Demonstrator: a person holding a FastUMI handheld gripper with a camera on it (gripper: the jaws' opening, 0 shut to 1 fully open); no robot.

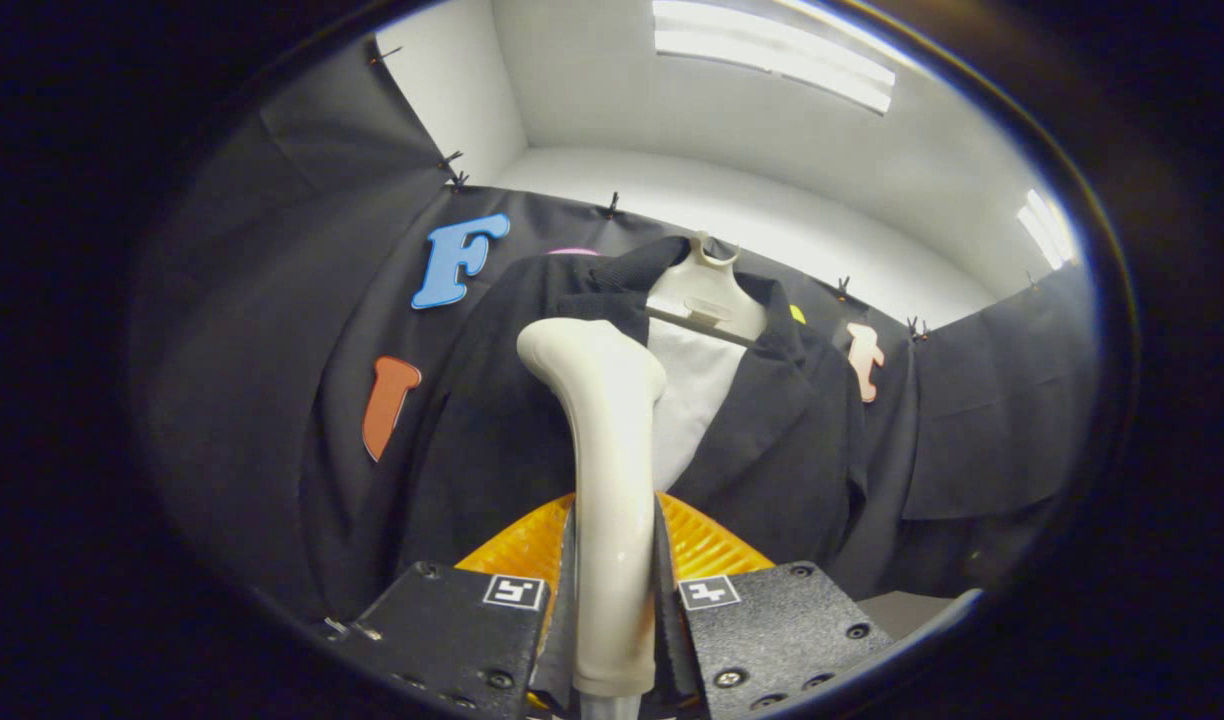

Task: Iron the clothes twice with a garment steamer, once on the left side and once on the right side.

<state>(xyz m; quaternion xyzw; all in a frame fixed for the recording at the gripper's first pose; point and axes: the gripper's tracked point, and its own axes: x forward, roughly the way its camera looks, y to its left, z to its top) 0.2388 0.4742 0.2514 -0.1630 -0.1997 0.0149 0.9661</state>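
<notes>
Steamer [604,470] sits pinched in my gripper [612,600], both fingers pressed flat against the sides of its handle, with the head rising ahead of them and curving off to the left. The jacket [532,420] hangs on a hanger [707,295] against the booth wall, just beyond the steamer head, its front open over a white panel [687,400].

I judge I am at the start of a pass: the head is up near the left lapel and shoulder, about level with the collar, though I cannot tell whether its face already touches the cloth. The next move calls for keeping the head close to the fabric and drawing it steadily down that panel, then lifting and doing the same on the other side, past the hanger's neck.

The steamer is smooth, glossy, pale plastic, rounded and bent like a shoehorn at the top. The jacket is dark, matte, finely woven stuff with a ribbed collar and sharp notched lapels; it drapes loosely and should swing if pushed hard. The hanger is pale moulded plastic with broad shoulders. A ridged orange guard [707,545] fans out behind my fingers.
</notes>
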